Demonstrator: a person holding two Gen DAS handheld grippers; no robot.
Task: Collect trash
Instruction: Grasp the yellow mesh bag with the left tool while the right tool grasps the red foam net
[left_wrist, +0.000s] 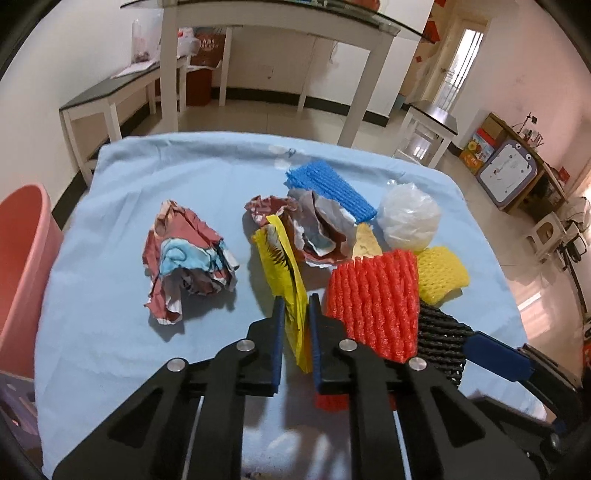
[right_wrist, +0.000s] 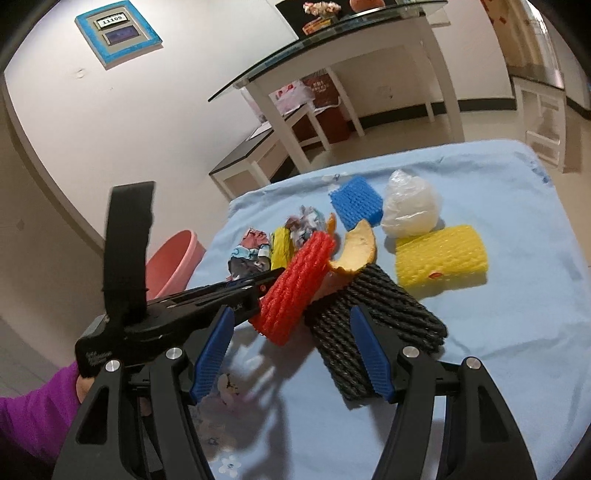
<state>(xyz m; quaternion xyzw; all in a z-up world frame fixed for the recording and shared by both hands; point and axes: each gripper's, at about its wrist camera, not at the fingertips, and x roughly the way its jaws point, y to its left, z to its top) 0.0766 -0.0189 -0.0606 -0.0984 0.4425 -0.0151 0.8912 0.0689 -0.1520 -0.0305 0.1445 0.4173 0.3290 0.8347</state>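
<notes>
The left gripper (left_wrist: 295, 306) had its blue-padded jaws drawn in narrow on a yellow plastic wrapper (left_wrist: 282, 266), which ran up between the pads and stood out beyond their tips. Just to the right of those jaws lay a red foam net sleeve (left_wrist: 373, 306), touching the right finger, and to their left, a little apart, sat a crumpled red-and-blue paper ball (left_wrist: 188, 258) on the light blue cloth (left_wrist: 110, 229). Ahead of the tips lay a second crumpled paper (left_wrist: 314, 229), with a blue foam net (left_wrist: 328, 188) and a white plastic bag (left_wrist: 408, 218) farther on; a yellow foam net (left_wrist: 441, 275) and a piece of orange peel (left_wrist: 365, 242) lay off to the right. A pink bin (left_wrist: 22, 266) stood far to the left, beyond the cloth's edge.

The right gripper (right_wrist: 295, 354) held its jaws wide, with a black foam net sleeve (right_wrist: 369, 325) lying between them (its right-hand part passed behind the right pad, and whether that pad touched it could not be told). The left pad stood clear of it. Past the jaws, the red sleeve leaned against the black one's far end, with the peel resting on top. A hand in a purple sleeve (right_wrist: 33, 410) showed at the lower left.
</notes>
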